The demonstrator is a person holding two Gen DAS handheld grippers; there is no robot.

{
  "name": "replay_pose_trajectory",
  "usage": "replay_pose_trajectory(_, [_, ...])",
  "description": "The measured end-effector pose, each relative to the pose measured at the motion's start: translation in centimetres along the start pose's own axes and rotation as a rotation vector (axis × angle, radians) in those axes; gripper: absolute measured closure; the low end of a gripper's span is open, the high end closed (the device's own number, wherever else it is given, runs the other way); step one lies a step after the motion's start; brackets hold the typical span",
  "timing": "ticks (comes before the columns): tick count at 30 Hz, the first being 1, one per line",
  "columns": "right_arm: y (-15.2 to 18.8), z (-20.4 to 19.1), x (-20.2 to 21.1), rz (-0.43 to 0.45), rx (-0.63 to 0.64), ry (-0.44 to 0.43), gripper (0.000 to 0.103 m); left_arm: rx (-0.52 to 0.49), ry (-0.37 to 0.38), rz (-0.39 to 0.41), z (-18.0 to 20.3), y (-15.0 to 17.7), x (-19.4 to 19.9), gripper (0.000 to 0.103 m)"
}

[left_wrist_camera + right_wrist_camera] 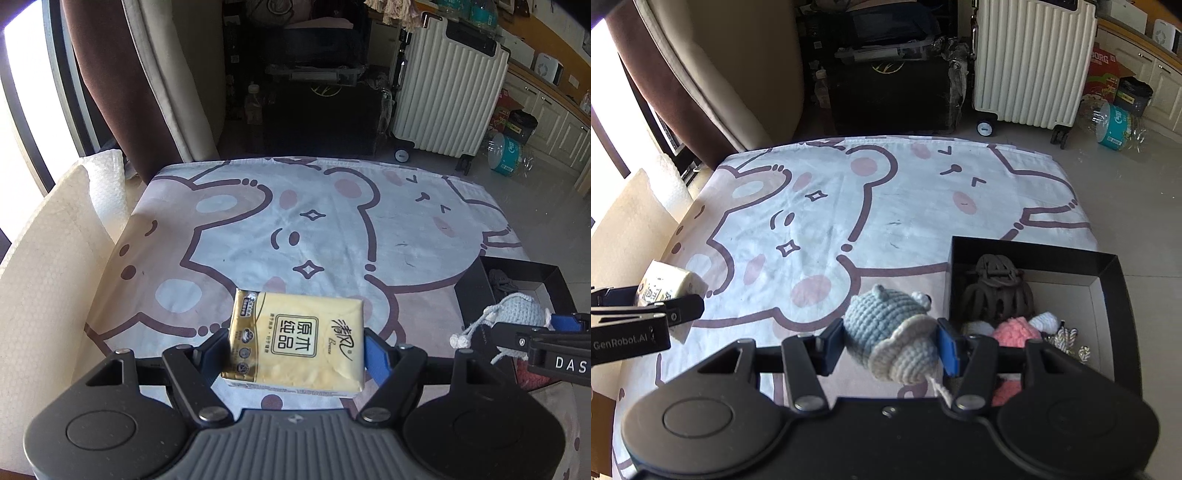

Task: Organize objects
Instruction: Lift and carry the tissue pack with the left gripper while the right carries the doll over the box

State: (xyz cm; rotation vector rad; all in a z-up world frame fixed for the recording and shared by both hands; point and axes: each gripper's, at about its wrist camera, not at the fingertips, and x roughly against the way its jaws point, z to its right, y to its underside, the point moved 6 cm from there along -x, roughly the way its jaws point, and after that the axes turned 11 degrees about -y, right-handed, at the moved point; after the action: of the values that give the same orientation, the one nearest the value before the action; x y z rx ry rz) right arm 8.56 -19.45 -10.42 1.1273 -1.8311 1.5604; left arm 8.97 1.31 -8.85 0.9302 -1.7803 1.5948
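My left gripper [295,350] is shut on a yellow tissue pack [295,339] and holds it above the bear-print cloth [314,221]. The pack also shows at the left of the right wrist view [670,284]. My right gripper [890,343] is shut on a blue and white crochet toy [890,332], held just left of the black box [1030,254]. The toy also shows in the left wrist view [517,310]. Inside the box lie a dark claw clip [997,288], a pink crochet piece [1015,334] and a cord.
A white ribbed suitcase [447,96] and a dark case [317,118] stand on the floor beyond the table. A cream cushion [48,258] lies along the table's left side. Bottles and a box stand at the far right by the cabinets.
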Motion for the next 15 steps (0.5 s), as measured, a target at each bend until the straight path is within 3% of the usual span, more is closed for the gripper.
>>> replay_pose_trajectory(15, [1.4,0.5,4.1,0.032,0.006,0.045,0.050,0.009,0.006,0.014,1.0,1.1,2.9,0.028])
